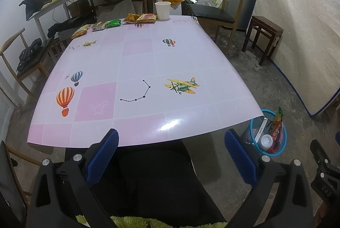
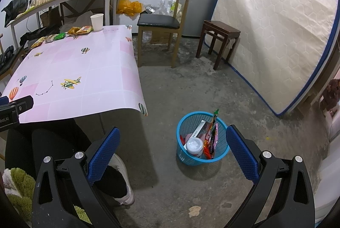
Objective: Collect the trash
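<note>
The packets (image 1: 114,23) left on the table (image 1: 148,62) are thin foil and plastic snack wrappers, so they should be very light, limp and a little slick. I judge a pinch across a flat edge or a crimped end as the best hold, since a grip on the middle may just crumple them. They are yellow, white, green and orange, and lie in a loose row along the table's far edge. A white paper cup (image 1: 162,10) stands upright at the right end of that row; it would be light and easily crushed, best taken by its wall near the rim. A blue bin (image 2: 201,138) sits on the floor off the table's near right corner, already holding wrappers and a bottle. Left gripper (image 1: 171,155) and right gripper (image 2: 173,153) both have their jaws spread wide, empty.
</note>
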`<state>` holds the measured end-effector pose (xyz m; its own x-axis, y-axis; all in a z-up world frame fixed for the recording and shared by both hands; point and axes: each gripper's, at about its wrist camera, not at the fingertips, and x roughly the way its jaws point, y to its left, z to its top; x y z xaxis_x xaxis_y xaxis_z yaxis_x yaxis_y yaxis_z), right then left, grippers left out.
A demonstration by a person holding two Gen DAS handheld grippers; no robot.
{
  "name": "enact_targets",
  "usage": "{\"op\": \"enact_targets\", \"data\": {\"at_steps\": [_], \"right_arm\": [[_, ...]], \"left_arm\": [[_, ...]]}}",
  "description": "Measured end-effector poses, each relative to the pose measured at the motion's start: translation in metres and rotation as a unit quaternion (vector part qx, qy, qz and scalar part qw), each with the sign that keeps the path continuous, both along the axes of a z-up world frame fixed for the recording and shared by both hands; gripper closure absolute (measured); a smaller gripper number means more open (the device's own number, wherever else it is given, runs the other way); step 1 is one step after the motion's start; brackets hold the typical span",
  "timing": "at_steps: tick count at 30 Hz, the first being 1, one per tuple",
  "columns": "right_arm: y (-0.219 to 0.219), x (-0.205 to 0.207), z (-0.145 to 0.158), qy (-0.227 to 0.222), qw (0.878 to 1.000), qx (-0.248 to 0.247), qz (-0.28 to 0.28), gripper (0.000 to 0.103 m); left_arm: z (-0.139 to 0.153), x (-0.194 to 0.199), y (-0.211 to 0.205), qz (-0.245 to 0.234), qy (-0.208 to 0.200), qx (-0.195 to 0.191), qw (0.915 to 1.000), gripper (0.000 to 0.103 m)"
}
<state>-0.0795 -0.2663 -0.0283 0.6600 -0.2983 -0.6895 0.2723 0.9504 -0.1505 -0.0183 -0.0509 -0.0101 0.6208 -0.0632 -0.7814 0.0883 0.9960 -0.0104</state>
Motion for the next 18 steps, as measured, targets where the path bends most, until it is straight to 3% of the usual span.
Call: {"op": "enact_targets", "data": {"at_steps": [18], "right_arm": [[-0.0002,-0.0001,-0.0003,0.000,1.000,0.000,0.000,0.007]], "left_arm": [[-0.0006,-0.0012,-0.0007,0.001,0.001,-0.001,1.0000,0.005]]}}
